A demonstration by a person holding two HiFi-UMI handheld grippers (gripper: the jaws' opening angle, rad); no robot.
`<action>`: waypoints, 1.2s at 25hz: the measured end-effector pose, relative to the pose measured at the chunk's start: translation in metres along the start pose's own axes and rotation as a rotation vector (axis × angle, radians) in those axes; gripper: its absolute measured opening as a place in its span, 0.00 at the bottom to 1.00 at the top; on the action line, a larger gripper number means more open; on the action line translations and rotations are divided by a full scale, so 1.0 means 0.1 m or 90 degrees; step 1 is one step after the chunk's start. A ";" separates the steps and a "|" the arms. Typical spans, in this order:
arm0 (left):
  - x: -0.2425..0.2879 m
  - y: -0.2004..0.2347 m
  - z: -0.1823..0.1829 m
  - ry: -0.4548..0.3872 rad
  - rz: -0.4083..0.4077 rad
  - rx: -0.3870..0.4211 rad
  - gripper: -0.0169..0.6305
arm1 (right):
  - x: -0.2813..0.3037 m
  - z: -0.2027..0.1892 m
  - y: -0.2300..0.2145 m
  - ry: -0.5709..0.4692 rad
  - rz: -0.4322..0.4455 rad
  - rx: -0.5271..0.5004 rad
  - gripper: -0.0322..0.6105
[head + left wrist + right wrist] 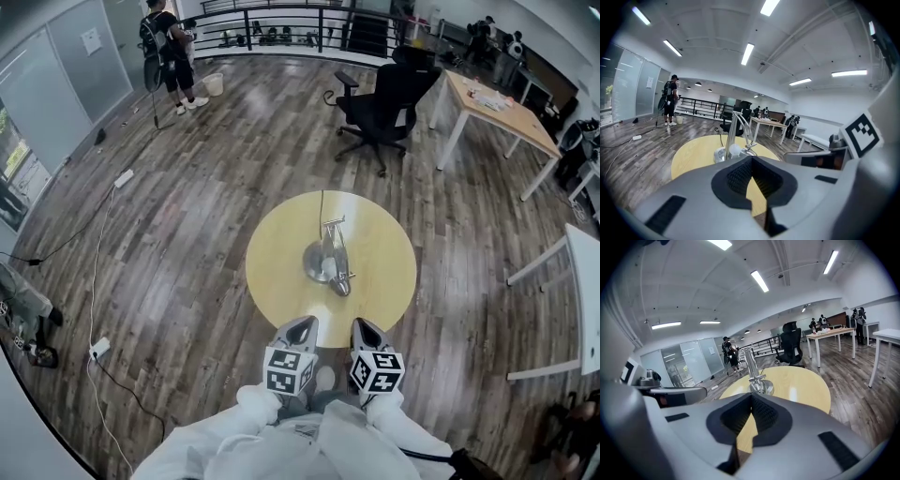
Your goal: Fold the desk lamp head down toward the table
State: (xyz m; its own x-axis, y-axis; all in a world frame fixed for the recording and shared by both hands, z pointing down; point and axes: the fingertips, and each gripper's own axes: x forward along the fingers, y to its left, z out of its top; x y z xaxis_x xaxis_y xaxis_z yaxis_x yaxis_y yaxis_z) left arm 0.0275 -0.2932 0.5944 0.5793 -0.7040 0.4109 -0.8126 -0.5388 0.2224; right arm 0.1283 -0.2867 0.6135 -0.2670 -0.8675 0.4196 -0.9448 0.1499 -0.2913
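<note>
Left gripper (302, 324) and right gripper (366, 327) sit side by side at the bottom of the head view, both aimed forward and tilted slightly down toward the near edge of the round table (281, 234). White-sleeved arms (251, 412) come in low behind them, and the marker cubes (289, 369) face up at the camera. Left gripper view: the left gripper's (751, 159) dark ribbed pads meet at the tip, jaws closed, nothing between them. Right gripper view: the right gripper (751, 397) is the same, pads pressed together and empty. Both grey shells are smooth and matte, with a black textured liner forming a V around the pads. Neither gripper touches the desk lamp (330, 259), which stands near the middle of the table, well ahead of both tips. The lamp is bright polished metal with a round flat base, a slim straight post and a thinner bent arm; a thin cord runs from it across the tabletop to the far edge. From the left gripper view the desk lamp (736, 136) shows its post upright. The tabletop is a pale yellow wood-look disc, smooth with a slight sheen, on a dark grey-brown plank floor (169, 234). A black office chair (384, 103) stands beyond the table.
</note>
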 end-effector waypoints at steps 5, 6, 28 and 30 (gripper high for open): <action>-0.34 -0.01 -0.17 -0.007 -0.001 0.001 0.03 | -0.28 -0.19 0.21 -0.018 -0.021 0.010 0.07; -0.39 -0.03 -0.18 -0.009 -0.003 0.000 0.03 | -0.33 -0.21 0.24 -0.021 -0.025 0.011 0.07; -0.61 -0.26 -0.08 -0.052 0.026 0.011 0.03 | -0.69 0.13 0.38 -0.093 0.010 -0.042 0.07; -0.62 -0.24 -0.09 -0.052 0.030 0.013 0.03 | -0.66 0.12 0.41 -0.090 0.015 -0.044 0.07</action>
State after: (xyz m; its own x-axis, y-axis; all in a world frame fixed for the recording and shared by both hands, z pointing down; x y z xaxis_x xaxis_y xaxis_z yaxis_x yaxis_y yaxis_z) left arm 0.0108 -0.2322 0.5714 0.5446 -0.7637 0.3468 -0.8380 -0.5129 0.1866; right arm 0.1096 -0.2289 0.5641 -0.2651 -0.9205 0.2871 -0.9507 0.1998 -0.2373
